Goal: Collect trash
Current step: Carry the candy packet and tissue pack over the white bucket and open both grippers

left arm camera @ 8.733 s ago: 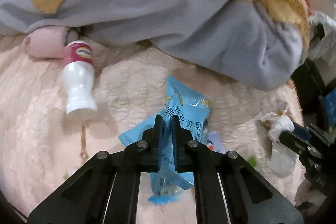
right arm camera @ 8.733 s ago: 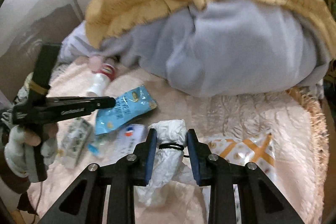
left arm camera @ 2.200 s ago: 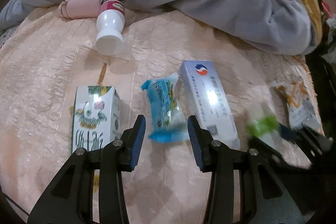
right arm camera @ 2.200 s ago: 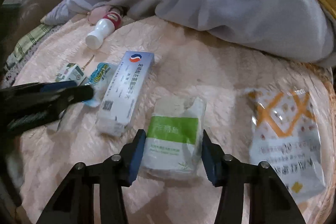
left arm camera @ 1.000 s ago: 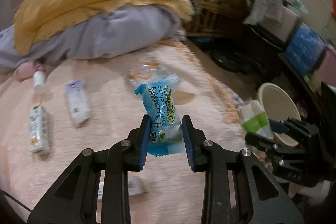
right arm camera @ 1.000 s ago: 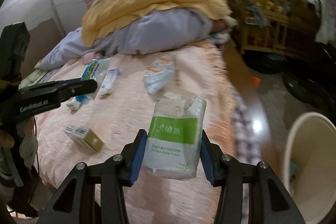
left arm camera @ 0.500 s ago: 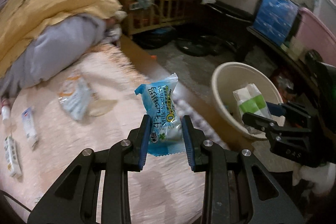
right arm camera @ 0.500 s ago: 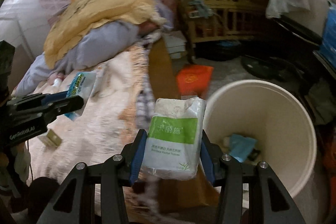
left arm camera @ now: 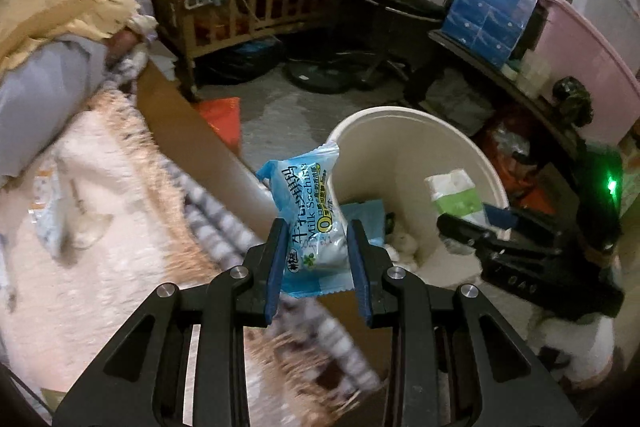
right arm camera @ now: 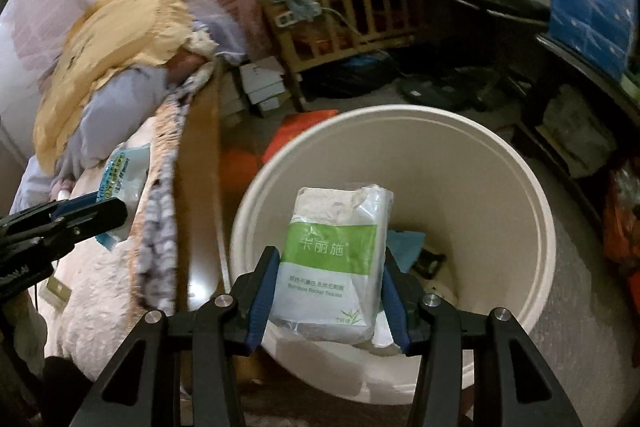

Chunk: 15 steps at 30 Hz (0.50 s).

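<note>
Right wrist: tissue pack (right arm camera: 332, 263) gripped, seemingly above bin (right arm camera: 540, 211).

Blue-white snack packet (left arm camera: 310, 223) upright, pinched at its lower half, hanging over the bed edge just beside the cream bin (left arm camera: 404, 119). Green-white tissue pack (right arm camera: 332, 259) (crumpled top) upright too — held above the bin's mouth, other trash inside.

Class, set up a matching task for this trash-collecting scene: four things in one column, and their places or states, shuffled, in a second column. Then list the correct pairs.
Column one:
1. blue snack packet
2. green-and-white tissue pack
3. cream bin
4. yellow blanket

Column two:
A. on the floor beside the bed
B. clamped in the right gripper
C. piled on the bed
D. clamped in the left gripper

Pairs: 1-D, 2-B, 3-A, 4-C
</note>
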Available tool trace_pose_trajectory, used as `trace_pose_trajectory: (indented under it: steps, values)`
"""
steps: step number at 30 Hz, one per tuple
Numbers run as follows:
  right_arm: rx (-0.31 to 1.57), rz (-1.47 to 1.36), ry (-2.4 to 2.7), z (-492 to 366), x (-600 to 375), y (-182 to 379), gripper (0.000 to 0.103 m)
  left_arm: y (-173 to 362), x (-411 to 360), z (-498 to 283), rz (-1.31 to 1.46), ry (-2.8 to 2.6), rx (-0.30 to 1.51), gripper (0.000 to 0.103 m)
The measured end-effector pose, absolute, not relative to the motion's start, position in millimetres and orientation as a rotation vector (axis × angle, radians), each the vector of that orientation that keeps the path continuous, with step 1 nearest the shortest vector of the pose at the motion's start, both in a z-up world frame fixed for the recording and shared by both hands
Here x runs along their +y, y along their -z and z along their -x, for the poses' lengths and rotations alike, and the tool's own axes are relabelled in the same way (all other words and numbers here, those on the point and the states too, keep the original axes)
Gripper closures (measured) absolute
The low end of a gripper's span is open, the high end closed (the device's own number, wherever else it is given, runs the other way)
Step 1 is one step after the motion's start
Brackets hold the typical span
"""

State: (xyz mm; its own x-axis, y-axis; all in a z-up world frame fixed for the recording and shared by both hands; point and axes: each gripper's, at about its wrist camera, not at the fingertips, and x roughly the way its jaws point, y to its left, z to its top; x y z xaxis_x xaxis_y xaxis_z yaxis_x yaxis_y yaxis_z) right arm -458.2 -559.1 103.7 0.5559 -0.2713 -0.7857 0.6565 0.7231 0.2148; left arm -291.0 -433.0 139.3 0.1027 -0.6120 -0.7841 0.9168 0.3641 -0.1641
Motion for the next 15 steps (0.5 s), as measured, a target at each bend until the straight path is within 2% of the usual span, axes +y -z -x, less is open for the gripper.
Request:
trace_pose_trajectory:
  steps: [15]
  values:
    - [0.804,-0.586,0.619,477,-580,-87,0.056,-116,-475,300,-0.396,1.218,0.967,0.075]
